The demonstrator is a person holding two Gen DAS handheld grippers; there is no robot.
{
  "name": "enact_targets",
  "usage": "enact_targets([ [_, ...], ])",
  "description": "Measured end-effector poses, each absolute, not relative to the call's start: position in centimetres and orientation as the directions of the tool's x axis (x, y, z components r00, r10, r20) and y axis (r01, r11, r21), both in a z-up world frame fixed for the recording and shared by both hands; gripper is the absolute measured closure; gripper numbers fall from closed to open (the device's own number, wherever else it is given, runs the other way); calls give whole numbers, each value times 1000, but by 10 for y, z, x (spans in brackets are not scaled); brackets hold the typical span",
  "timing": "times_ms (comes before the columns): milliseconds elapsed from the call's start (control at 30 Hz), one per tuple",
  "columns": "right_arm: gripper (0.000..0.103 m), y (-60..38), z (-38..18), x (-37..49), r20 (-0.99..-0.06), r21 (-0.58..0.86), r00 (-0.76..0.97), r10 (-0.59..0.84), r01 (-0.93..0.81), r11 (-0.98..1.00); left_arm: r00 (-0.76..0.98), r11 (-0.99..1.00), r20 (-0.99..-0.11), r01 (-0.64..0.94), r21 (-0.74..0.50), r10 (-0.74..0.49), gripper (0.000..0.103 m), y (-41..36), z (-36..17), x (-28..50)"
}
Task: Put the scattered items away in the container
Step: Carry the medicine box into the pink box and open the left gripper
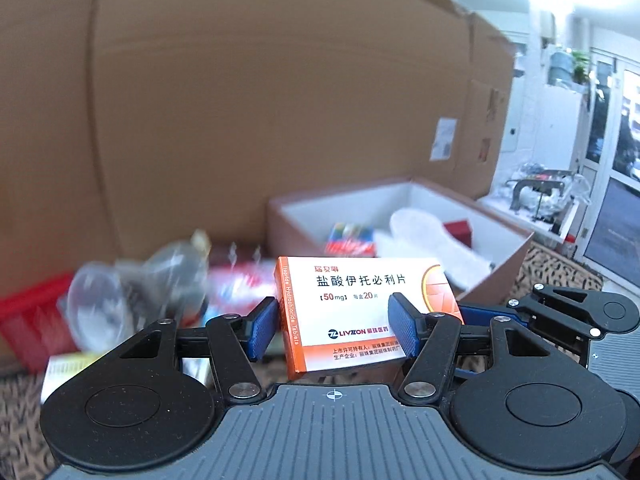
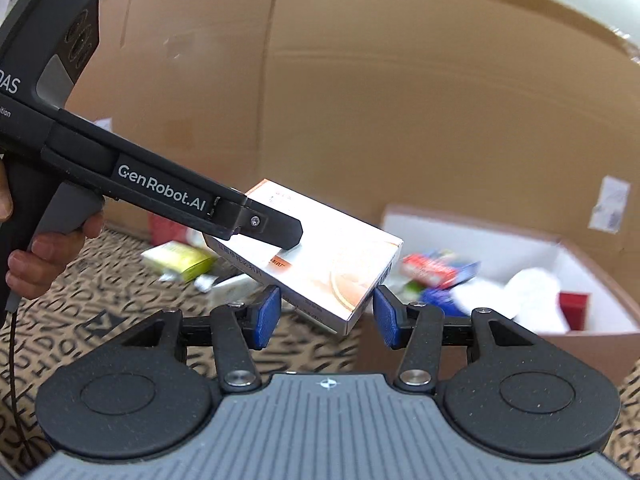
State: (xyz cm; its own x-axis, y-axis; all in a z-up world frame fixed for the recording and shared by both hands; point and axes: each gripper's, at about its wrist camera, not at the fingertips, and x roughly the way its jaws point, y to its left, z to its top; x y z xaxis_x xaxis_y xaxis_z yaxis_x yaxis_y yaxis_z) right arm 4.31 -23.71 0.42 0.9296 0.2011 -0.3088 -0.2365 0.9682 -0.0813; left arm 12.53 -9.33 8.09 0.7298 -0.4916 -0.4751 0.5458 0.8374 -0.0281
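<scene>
Orange-and-white medicine box (image 1: 362, 312) rides pinched in the left tongs (image 1: 334, 326), raised short of the white-lined container (image 1: 404, 196) ahead, seemingly bound there; the right tongs (image 2: 325, 316) hang open and empty alongside; clutter (image 1: 120, 300) waits left.

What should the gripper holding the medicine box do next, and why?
Probably carry it forward and to the right until it is over the open cardboard container. The left gripper is shut on the orange and white medicine box, held up off the patterned floor, and the container lies just beyond it with items already inside.
</scene>
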Motion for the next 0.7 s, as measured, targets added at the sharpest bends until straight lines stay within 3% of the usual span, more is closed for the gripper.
enact_targets([
  [200,47,-271,16,56,-292,-91,947,131,-164,982,705,816,-476,577,-46,-525,41,-130,86,154],
  [700,47,-331,2,135,-393,-50,917,67,-94,994,659,802,-525,592,-79,-538,41,-205,67,239],
])
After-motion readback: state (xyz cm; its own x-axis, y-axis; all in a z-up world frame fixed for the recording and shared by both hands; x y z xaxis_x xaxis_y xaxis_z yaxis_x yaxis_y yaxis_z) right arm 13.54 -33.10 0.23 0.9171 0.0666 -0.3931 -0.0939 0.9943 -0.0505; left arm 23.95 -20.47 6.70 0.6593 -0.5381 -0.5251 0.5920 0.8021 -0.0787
